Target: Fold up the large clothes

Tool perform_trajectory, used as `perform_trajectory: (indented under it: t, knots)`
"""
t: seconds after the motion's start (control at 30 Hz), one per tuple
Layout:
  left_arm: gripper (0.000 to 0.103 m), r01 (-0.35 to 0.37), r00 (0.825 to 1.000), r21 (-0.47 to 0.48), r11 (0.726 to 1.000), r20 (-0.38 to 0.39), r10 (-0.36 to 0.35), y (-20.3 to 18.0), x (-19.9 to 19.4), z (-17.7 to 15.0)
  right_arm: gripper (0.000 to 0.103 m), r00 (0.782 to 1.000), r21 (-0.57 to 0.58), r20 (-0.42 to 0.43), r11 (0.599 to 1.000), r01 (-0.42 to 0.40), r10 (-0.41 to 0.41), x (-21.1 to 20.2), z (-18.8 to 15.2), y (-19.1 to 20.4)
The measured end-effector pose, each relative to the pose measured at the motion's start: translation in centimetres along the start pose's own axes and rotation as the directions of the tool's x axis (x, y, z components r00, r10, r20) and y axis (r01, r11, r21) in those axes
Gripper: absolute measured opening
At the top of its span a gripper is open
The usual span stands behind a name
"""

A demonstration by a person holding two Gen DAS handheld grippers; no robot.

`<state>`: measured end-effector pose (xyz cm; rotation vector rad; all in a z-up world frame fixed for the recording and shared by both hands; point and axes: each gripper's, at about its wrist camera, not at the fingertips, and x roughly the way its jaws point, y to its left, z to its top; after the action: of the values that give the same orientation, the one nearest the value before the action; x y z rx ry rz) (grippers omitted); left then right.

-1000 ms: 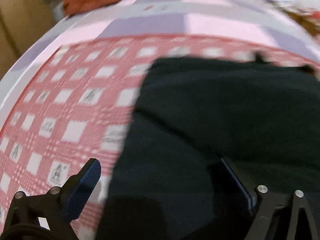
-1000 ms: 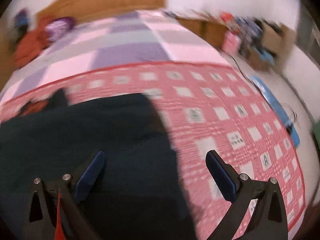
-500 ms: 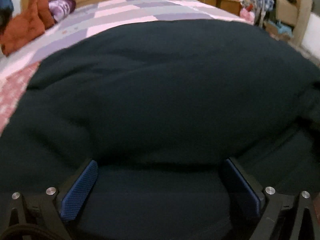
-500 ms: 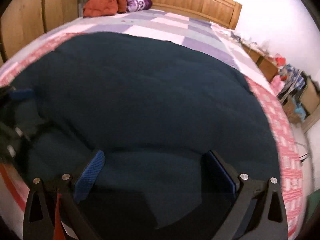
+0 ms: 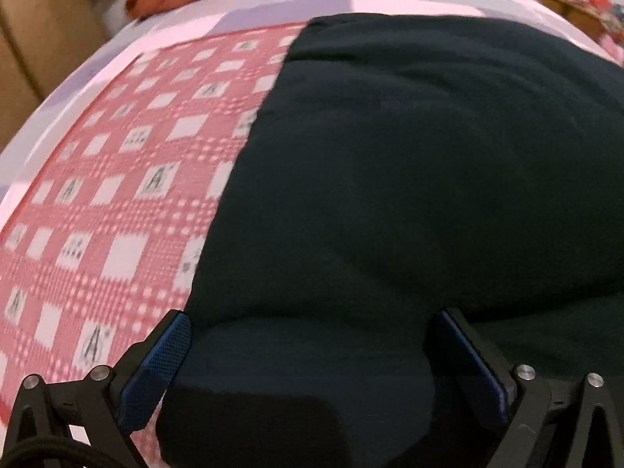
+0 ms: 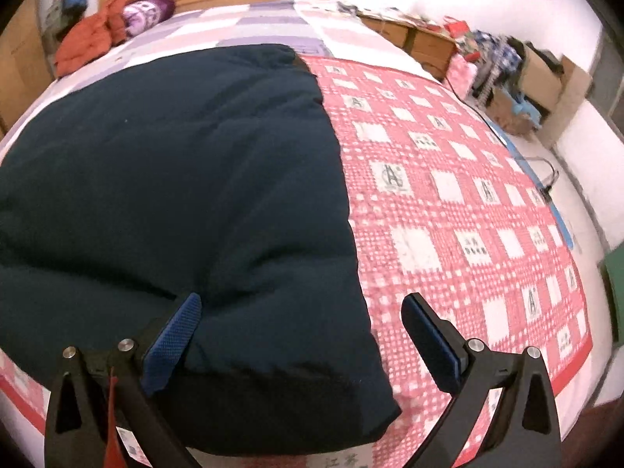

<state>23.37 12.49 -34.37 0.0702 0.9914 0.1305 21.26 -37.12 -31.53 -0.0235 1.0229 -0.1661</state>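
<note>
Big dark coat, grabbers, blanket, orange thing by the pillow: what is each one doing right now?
dark coat: folded, puffy, flat on the bed.
left gripper: open, coat edge between the jaws, not pinched.
right gripper: open over the coat's corner.
red checked blanket: spread under the coat.
orange garment: crumpled by the headboard.

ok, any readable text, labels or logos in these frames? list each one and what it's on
"A": large stylised letter in white squares of the red checked bedcover, repeated across it.
Other white squares of the cover carry small dark characters, too small to read.
Characters printed at the cover's near edge, partly cut off, not reliably readable.
Purple pillow by the headboard: printed pattern, no readable words.
Dark padded jacket: no label or logo visible.
</note>
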Motion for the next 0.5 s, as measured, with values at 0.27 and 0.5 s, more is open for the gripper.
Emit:
perform_trajectory:
  t: [0.27,0.5]
  knots:
    - [0.101,0.282,0.954,0.172,0.944,0.058,-0.295,-10.0,-1.5,6.5,0.103,0.988,-0.193,0.138,0.980,-0.045,0.072,-2.8,5.9,7.6]
    - [0.103,0.358,0.929,0.240,0.902,-0.002,-0.369,-16.5,3.7,13.6,0.102,0.981,-0.328,0.072,0.933,-0.145,0.178,2.4,14.1,17.7]
